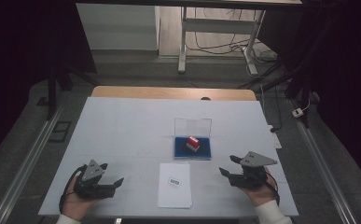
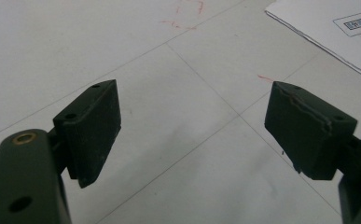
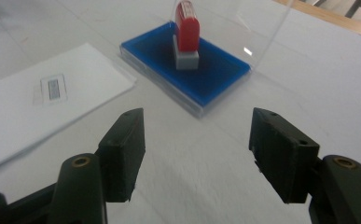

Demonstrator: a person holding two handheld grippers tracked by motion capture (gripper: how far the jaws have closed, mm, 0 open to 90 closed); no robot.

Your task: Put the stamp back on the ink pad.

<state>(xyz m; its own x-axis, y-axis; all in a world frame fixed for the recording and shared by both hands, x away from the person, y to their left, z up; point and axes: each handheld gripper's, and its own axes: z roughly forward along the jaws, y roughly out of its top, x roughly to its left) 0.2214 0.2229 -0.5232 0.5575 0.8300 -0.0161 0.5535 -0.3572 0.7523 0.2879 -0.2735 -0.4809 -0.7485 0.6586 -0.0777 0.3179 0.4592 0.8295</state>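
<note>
On the white surface, the left hand-held gripper and the right hand-held gripper both rest with jaws spread and empty, a printed sheet between them, and beyond it the red stamp stands upright on the blue ink pad

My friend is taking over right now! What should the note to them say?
Left gripper: jaws open, nothing between them, low over the white table.
Right gripper: jaws open, nothing between them, aimed toward the stamp.
Red stamp stands upright on the blue ink pad, whose clear lid is up.
Paper sheet with a small label lies flat in front of the pad.
Done: nothing has been picked up.
Left, most likely: grip the stamp with the right gripper and press it on the paper.
</note>
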